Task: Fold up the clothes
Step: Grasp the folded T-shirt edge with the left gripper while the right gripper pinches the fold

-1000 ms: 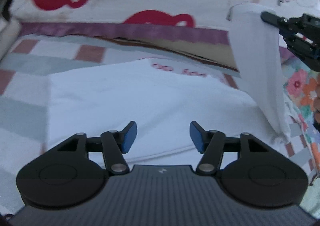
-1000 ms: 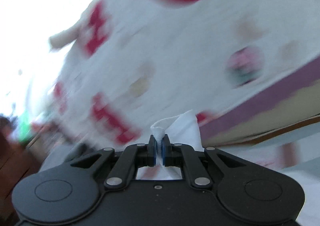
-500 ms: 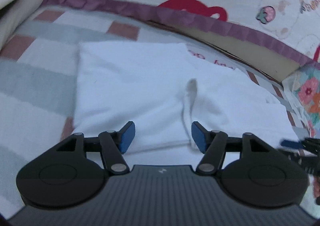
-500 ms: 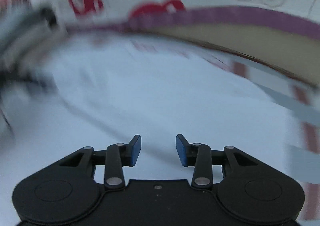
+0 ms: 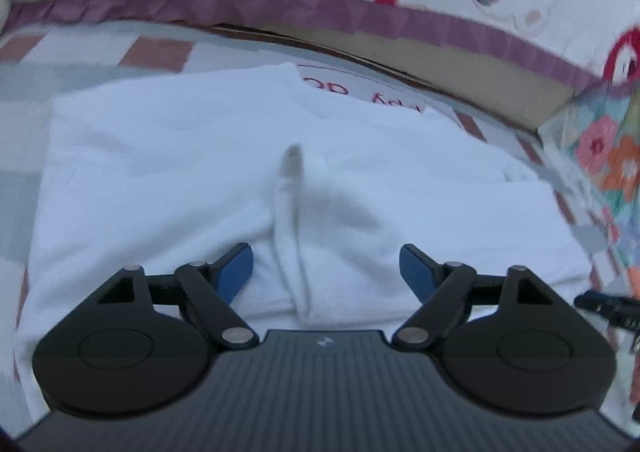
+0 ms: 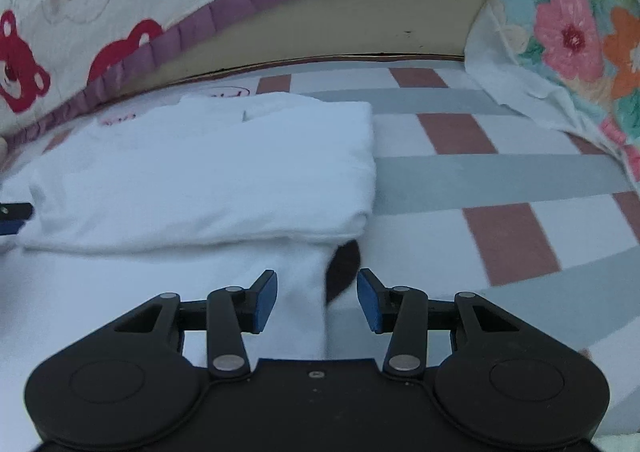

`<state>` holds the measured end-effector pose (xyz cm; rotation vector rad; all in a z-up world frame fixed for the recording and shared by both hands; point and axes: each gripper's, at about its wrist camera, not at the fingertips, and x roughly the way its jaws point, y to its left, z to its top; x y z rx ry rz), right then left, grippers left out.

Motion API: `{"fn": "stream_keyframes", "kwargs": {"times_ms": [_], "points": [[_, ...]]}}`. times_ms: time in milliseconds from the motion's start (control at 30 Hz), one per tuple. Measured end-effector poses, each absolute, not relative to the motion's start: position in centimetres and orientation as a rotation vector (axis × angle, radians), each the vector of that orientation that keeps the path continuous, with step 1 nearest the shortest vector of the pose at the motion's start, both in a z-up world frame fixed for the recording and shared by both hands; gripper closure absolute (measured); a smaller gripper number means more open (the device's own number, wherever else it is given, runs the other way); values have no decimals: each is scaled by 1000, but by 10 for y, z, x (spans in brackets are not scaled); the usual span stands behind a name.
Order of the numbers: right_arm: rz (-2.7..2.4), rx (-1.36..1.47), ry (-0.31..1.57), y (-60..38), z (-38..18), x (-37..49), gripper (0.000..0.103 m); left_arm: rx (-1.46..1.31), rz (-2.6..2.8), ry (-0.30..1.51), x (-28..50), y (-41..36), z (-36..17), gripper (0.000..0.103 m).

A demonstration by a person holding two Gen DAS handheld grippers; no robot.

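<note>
1. My left tongs (image 5: 326, 266) are spread wide with nothing between the blue pads, low centre of the left view, over the near edge of the white shirt (image 5: 200, 172).
2. The shirt lies flat on the checked bed sheet (image 5: 156, 52), filling the middle of that frame. A raised hem ridge (image 5: 290, 220) runs from centre down toward the tongs.
3. Red lettering on the shirt shows at upper centre, too blurred to read.
4. My right tongs (image 6: 316, 298) are also open and empty, low centre of the right view. An edge of white cloth sits in the gap, not pinched.
5. In the right view the shirt (image 6: 208, 168) sits left of centre as a folded slab, its rounded fold edge facing right.
6. Checked sheet (image 6: 500, 172) is bare on the right half.
7. Bear-print quilt with purple trim (image 6: 120, 12) runs across the top; floral cloth (image 6: 568, 36) at upper right.
8. Tip of the right tongs (image 5: 608, 306) shows at the right edge of the left view.
</note>
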<state>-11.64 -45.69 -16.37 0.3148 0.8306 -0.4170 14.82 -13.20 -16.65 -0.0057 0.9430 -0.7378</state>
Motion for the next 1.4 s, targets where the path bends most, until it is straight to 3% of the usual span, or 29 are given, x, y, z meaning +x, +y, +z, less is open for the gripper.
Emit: {"fn": "stream_keyframes", "kwargs": {"times_ms": [33,67,200,400,833,900,933,967,1000,1133,1233,1333,1400], "points": [[-417,307,836,-457,-167,-111,53,41,-750,937,148,-139,-164,82],[-417,299,841,-458,-170,-105,53,86,-755,923,148,-146,-162,98],[-414,301,820,-457,-177,-91,41,142,-764,808,137,-156,-141,98],[-391,271,818,-456,-177,-89,39,161,-707,625,127,-138,-84,98],[-509,118,790,-437,-172,-78,37,133,-556,713,146,-87,-128,98],[-472,61,778,-429,-171,-75,39,122,-559,713,147,-87,-129,98],[-454,31,768,-426,-170,-74,54,107,-564,692,146,-85,-124,98],[-455,0,752,-425,-166,-76,79,92,-569,671,146,-84,-118,98],[-486,-35,726,-425,-160,-80,86,69,-578,654,145,-81,-112,98],[-620,-162,677,-432,-149,-99,87,26,-595,678,148,-79,-109,98],[-605,-9,718,-451,-151,-111,87,24,-597,742,148,-83,-128,98],[-530,180,664,-455,-144,-121,78,8,-605,777,147,-85,-137,98],[-441,144,687,-447,-144,-114,71,2,-607,763,146,-85,-134,98]]}}
